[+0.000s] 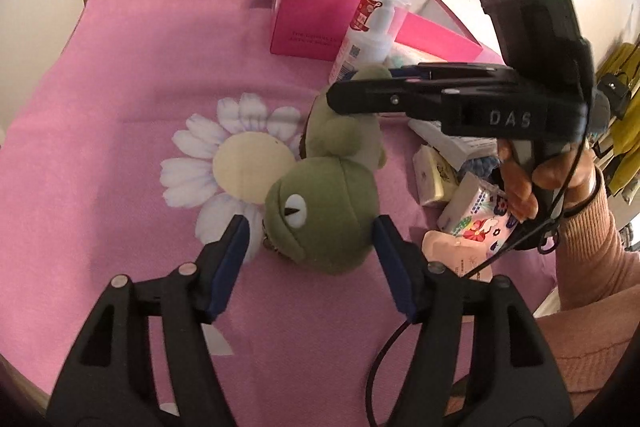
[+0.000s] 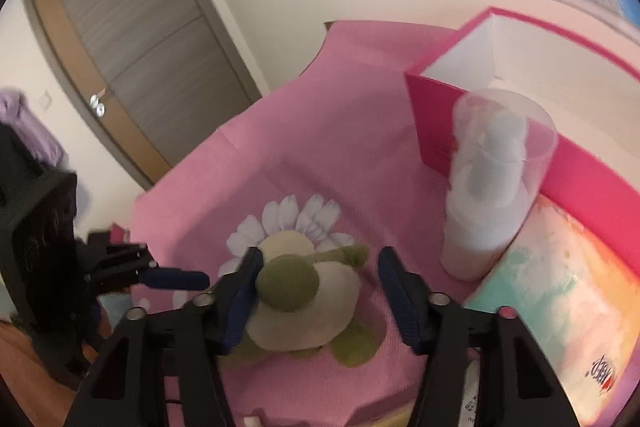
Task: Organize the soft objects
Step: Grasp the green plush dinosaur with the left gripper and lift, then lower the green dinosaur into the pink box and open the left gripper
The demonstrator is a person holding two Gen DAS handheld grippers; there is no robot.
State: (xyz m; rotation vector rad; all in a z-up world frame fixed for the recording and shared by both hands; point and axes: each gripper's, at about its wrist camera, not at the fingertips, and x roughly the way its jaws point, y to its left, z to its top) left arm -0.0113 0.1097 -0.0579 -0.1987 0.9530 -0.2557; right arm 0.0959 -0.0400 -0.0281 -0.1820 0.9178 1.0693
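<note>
Between open hand-held gripper (image 1: 310, 227): frog plush (image 1: 320, 215)

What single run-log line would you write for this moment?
task: organize soft objects | left tongs: open around frog plush head | right tongs: open over plush body | pink box: behind

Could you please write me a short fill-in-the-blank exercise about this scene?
1. The green plush frog lies on a ___ cloth.
2. The flower printed on the cloth has white petals and a ___ centre.
3. The open pink cardboard box stands nearest the ___.

Missing words: pink; cream; wall
</note>
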